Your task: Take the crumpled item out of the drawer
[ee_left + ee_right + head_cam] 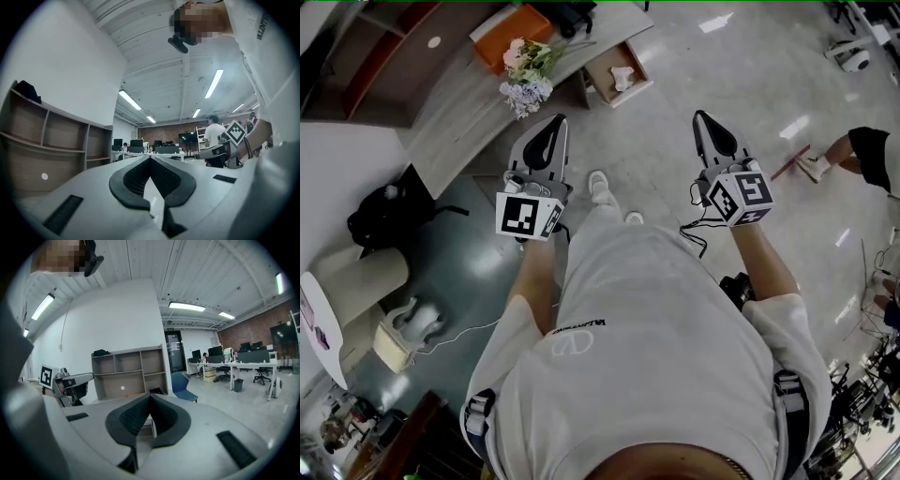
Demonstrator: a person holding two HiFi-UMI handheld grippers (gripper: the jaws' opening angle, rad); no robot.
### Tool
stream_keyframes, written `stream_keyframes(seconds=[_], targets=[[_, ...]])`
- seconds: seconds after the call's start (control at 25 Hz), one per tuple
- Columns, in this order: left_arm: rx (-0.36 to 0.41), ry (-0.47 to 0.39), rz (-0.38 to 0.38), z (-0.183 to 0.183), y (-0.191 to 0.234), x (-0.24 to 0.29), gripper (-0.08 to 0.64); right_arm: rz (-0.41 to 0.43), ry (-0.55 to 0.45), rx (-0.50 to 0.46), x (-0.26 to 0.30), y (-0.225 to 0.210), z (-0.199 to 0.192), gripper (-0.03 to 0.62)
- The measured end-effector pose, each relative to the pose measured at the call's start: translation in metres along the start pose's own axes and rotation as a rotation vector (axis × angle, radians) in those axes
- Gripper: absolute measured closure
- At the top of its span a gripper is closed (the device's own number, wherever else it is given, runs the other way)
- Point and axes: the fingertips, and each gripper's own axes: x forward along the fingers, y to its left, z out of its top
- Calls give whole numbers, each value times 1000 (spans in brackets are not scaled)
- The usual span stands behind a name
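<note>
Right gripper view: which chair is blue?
The blue chair just right of the shelf unit, nearest the camera. The office chair at the long desk is black.

Bright, even office light, with a heavy fisheye bend.
In the left gripper view the ceiling strip lights (213,83) burn white at two o'clock. In the head view the glossy floor (666,112) throws glare at one and two o'clock. Both gripper views curve hard into black corners. At six o'clock the left gripper (151,158) and right gripper (150,395) go soft up close. Shadows are faint and diffuse.
</note>
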Motion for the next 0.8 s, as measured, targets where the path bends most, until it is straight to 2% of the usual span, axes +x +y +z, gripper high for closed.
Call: stream_keyframes(seconds=[0.44,0.8], targets=[[-36,24,-73,-31,80,52,560,-38,55,-20,105,5,-2,591],[-106,39,-121,-64,93,86,560,-22,175,-34,160,4,-38,591]])
